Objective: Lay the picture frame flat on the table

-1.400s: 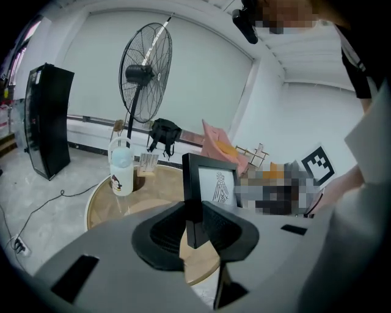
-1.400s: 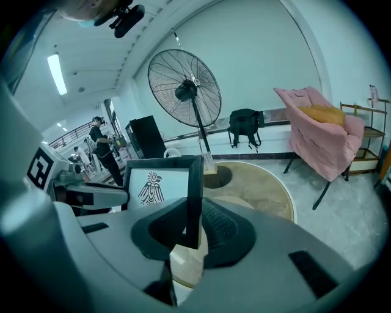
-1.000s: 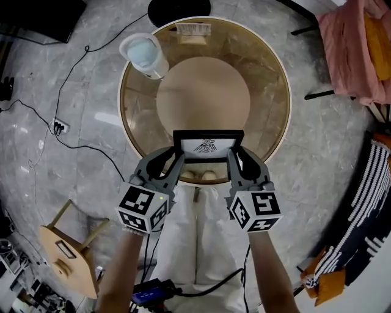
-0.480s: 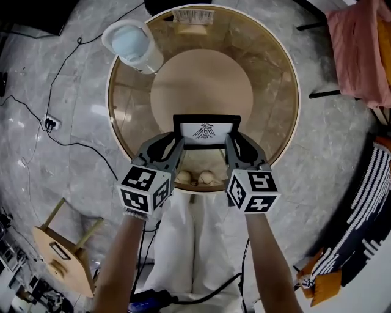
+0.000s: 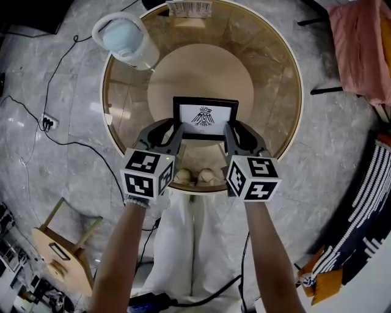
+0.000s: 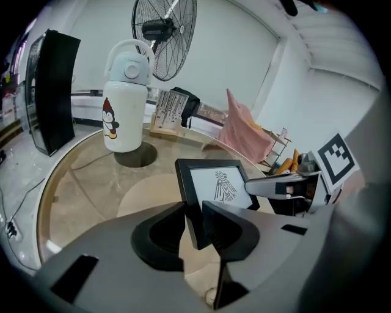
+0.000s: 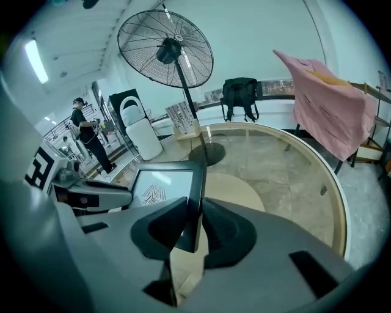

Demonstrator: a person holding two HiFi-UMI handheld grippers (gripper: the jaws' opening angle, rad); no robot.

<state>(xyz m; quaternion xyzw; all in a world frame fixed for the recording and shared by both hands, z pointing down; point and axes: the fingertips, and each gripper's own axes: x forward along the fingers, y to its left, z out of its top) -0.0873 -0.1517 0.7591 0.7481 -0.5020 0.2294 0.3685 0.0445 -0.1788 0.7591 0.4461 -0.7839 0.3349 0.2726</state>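
A black picture frame (image 5: pixel 205 118) with a bird drawing hangs over the near part of the round glass table (image 5: pixel 278 92), tilted back so its face shows from above. My left gripper (image 5: pixel 178 131) grips the frame's left edge (image 6: pixel 190 202); its jaws are opening slightly with the edge still between them. Shut on the right edge (image 7: pixel 197 183) is my right gripper (image 5: pixel 229 131). In the left gripper view the right gripper's finger (image 6: pixel 278 185) reaches in at the frame's far side. Whether the frame's lower edge touches the glass is hidden.
A white penguin bottle (image 5: pixel 125 41) stands at the table's far left, and a card rack (image 5: pixel 189 8) at its far edge. A floor fan (image 7: pixel 166 49), pink cloth (image 5: pixel 360 49), a wooden stool (image 5: pixel 64 254) and floor cables surround the table. A person (image 7: pixel 85 131) stands far off.
Both grippers have carried the frame farther out over the table. It has tipped back, so more of its face shows from above.
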